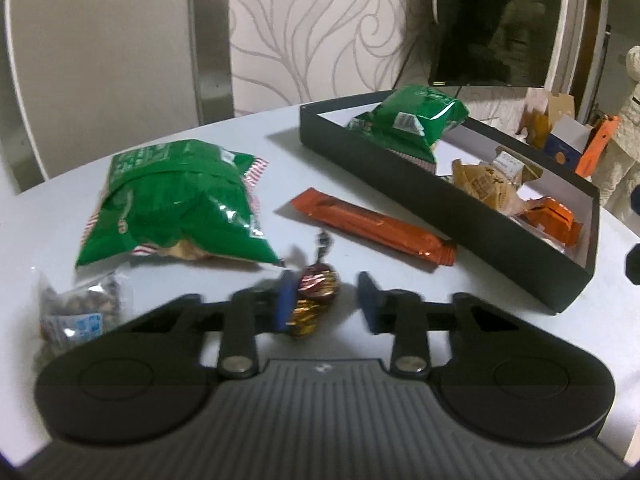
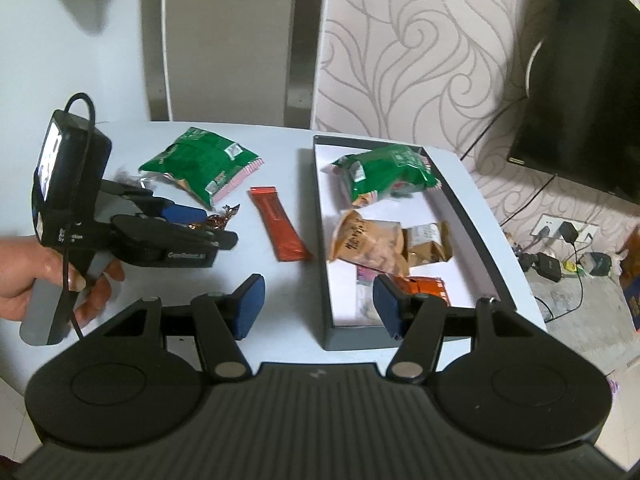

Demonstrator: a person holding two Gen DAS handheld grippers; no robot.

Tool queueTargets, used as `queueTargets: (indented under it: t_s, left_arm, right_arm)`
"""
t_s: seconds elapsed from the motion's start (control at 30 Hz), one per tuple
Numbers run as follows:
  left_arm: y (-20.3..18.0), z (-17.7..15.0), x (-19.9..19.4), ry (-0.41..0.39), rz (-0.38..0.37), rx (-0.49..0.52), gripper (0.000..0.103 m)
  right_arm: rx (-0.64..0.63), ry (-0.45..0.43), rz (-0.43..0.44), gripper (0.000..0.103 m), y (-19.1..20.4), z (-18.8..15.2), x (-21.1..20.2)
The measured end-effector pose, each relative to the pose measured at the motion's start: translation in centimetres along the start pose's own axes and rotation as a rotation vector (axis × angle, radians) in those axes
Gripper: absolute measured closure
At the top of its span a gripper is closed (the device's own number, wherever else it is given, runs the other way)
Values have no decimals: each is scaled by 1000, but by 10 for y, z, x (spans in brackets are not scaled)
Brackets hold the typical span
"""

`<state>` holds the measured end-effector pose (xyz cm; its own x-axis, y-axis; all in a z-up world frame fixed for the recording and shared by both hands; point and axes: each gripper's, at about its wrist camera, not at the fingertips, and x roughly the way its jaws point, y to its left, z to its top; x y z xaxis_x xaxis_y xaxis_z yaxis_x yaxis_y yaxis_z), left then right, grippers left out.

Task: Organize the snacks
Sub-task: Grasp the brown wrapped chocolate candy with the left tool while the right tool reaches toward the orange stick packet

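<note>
My left gripper (image 1: 326, 300) is open around a foil-wrapped candy (image 1: 316, 292) on the white table; the candy lies against the left pad, the right pad stands apart from it. The right wrist view shows that gripper (image 2: 200, 220) over the candy (image 2: 218, 220). A green chip bag (image 1: 176, 204) and an orange bar (image 1: 372, 226) lie on the table. The dark box (image 1: 440, 200) holds another green bag (image 1: 412, 120), brown packets (image 2: 372, 244) and an orange packet (image 2: 428, 286). My right gripper (image 2: 316, 304) is open and empty above the box's near end.
A clear bag of nuts (image 1: 76, 312) lies at the table's near left. A black TV (image 2: 580, 92) hangs on the patterned wall at the right. Chargers and cables (image 2: 560, 256) lie on the floor past the table's right edge.
</note>
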<state>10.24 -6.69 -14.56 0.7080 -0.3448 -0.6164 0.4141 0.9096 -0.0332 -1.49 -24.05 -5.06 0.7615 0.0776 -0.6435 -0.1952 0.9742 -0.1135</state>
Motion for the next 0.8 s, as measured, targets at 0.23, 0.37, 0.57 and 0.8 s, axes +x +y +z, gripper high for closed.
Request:
queueTargets:
  t_s: [0.23, 0.37, 0.57, 0.8]
  left_arm:
    - [-3, -8, -12, -2, -19, -31, 77]
    - [2, -20, -29, -4, 1, -67, 77]
    - [10, -33, -48, -6, 41, -109, 77]
    - [21, -40, -58, -8, 81, -158, 77]
  right_arm:
    - [-41, -19, 48, 38, 2, 12, 16]
    - [-88, -23, 100, 38, 11, 25, 36]
    - [-145, -4, 181, 38, 33, 42, 75]
    - [-156, 60, 177, 38, 36, 52, 126]
